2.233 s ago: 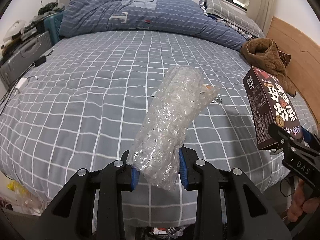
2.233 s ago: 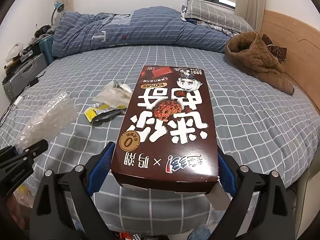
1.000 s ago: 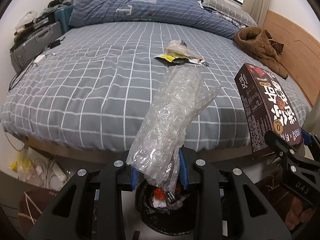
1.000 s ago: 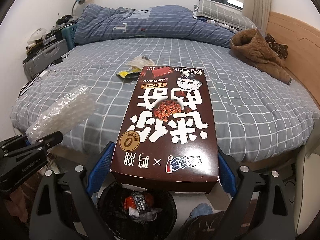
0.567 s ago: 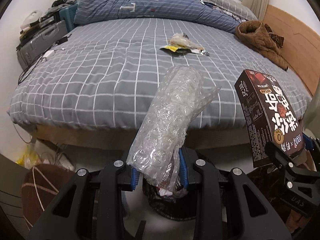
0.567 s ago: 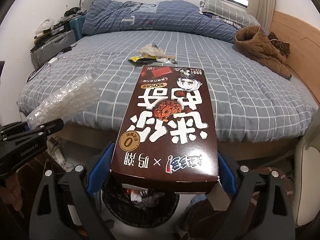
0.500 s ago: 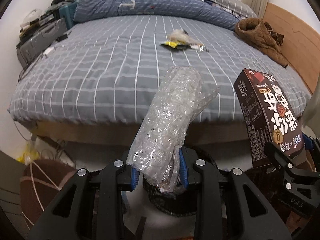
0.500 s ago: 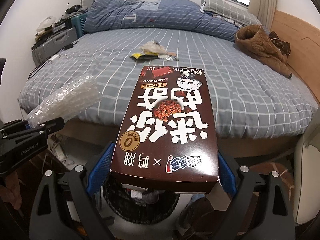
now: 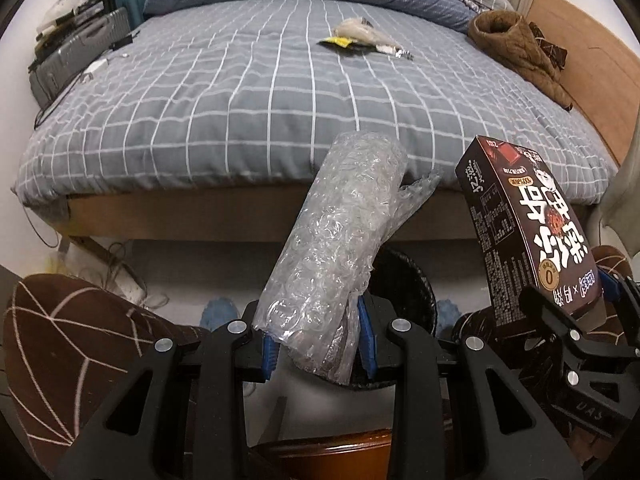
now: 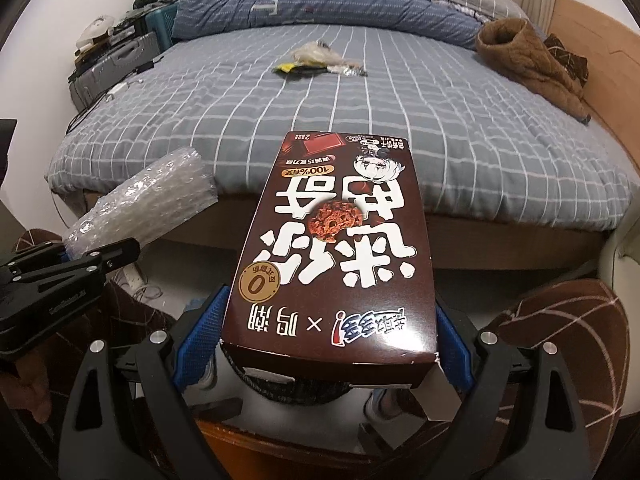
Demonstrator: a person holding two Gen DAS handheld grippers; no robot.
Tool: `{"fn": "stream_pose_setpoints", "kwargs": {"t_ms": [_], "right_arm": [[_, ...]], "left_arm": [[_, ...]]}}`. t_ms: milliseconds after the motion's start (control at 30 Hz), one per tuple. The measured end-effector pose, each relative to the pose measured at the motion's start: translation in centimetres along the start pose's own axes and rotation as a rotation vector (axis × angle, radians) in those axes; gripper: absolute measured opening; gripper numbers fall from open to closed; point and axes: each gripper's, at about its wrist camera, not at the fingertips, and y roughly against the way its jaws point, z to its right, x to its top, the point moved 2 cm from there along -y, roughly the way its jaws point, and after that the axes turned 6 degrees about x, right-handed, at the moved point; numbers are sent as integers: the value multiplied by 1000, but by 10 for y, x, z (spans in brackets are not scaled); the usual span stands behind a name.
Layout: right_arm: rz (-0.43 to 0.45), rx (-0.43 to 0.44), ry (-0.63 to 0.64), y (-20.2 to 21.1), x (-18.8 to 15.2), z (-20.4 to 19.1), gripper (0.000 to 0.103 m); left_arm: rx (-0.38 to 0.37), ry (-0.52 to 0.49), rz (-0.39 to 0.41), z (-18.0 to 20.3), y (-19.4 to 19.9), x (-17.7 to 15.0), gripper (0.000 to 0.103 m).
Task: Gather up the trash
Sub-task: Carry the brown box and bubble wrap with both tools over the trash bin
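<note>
My left gripper (image 9: 318,340) is shut on a clear roll of bubble wrap (image 9: 340,248) that sticks up and forward from the blue pads. My right gripper (image 10: 326,344) is shut on a dark brown snack box (image 10: 336,248) with white lettering, lying flat between its pads. Both hang over the floor at the foot of the bed. A black mesh trash bin (image 9: 404,276) stands on the floor right under them, mostly hidden behind the bubble wrap and, in the right wrist view, under the box (image 10: 304,390). A small pile of wrappers (image 9: 362,38) lies far off on the bed (image 9: 240,92).
Brown cushions with pale lines sit at the left (image 9: 76,344) and right (image 10: 560,320) of the bin. A brown jacket (image 9: 516,46) lies at the bed's right side. Suitcases (image 9: 76,56) stand along the left wall. Cables and a power strip (image 9: 128,280) lie under the bed edge.
Both grippers have drawn back from the bed and tipped downward, each keeping its load. The bed has receded, and the bin, floor and cushions have come up into view beneath them.
</note>
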Motion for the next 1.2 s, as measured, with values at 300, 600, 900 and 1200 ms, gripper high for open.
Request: {"fn": "stream_pose_setpoints", "kwargs": {"t_ms": [300, 600, 900, 1200], "right_arm": [[-90, 13, 13, -38, -7, -3, 88], [-165, 22, -51, -74, -7, 10, 88], [-231, 34, -62, -108, -4, 10, 88], [-328, 53, -64, -150, -10, 7, 88]], "left_arm": [[2, 16, -52, -6, -34, -6, 31], [-1, 43, -103, -11, -71, 5, 31], [27, 15, -145, -13, -101, 23, 31], [47, 6, -241, -16, -137, 14, 31]]}}
